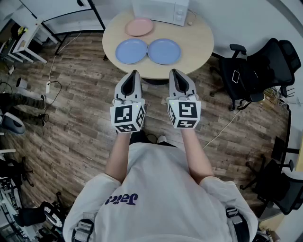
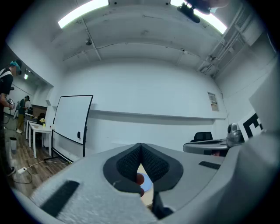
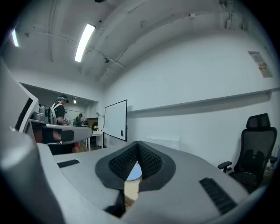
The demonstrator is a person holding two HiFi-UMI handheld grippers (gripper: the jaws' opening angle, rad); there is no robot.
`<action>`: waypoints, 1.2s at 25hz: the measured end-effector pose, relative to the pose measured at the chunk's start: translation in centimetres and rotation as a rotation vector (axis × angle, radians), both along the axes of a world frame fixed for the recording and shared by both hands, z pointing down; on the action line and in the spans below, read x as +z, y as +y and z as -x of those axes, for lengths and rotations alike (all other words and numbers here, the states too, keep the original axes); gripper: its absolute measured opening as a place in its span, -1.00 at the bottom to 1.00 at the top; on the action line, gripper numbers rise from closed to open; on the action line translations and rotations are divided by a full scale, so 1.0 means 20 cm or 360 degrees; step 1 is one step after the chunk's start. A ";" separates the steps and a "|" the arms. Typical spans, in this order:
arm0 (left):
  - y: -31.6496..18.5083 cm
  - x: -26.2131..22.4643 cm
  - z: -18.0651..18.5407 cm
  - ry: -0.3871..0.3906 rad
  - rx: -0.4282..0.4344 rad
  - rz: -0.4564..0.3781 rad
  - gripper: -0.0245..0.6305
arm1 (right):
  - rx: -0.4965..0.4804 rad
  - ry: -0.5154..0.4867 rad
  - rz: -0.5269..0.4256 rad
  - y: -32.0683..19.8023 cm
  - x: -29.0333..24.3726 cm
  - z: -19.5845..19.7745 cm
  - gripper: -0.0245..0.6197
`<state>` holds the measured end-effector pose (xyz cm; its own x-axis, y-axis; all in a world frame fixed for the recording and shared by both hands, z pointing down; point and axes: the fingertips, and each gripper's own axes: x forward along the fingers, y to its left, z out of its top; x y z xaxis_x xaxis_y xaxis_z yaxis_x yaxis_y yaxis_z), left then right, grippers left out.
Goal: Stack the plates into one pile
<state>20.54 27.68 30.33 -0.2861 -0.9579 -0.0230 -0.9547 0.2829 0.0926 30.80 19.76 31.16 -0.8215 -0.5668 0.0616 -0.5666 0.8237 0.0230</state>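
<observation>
**Three plates lie apart, both grippers clenched and empty**

The left hand-held gripper [image 1: 134, 73] and the right hand-held gripper [image 1: 174, 72] are held level, side by side, tips towards the round table [image 1: 199, 43]. Each has its jaws pressed together, the ribbed black pads meeting with nothing gripped between them.

All three plates lie flat and face up on the pale, smooth tabletop, unstacked. Being round, they have no long axis. The left blue plate [image 1: 131, 50] sits just ahead of the left gripper's tips. The right blue plate [image 1: 164, 51] sits just ahead of the right gripper's, a touch to its left. The two blue ones form a row across the grippers' line of aim, rims nearly touching. The pink plate [image 1: 139, 27] lies farther out, beyond the left blue one and close to it.

The plates look matt and smooth, shallow, with a low raised rim. A white, boxy microwave [image 1: 161, 10] stands at the table's far edge, past the pink plate. Below the grippers is a wood-plank floor [image 1: 80, 127]. A black chair [image 1: 265, 66] stands well off to the right gripper's right.
</observation>
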 end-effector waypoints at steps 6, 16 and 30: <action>-0.03 0.07 0.25 0.0026 0.0014 0.0003 -0.90 | -0.0001 0.0014 0.0001 -0.02 0.05 0.27 -0.88; -0.43 0.13 0.90 0.0063 0.0162 0.0003 -0.90 | 0.0095 0.0030 -0.0021 -0.35 0.08 0.92 -0.88; -0.78 0.26 1.67 0.0193 0.0285 0.0074 -0.90 | 0.0155 0.0133 0.0113 -0.65 0.23 1.66 -0.88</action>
<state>-12.85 12.01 35.52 -0.1091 -0.9929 0.0466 -0.9728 0.1163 0.2005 -2.49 6.83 35.75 -0.7534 -0.6352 0.1700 -0.6422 0.7663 0.0172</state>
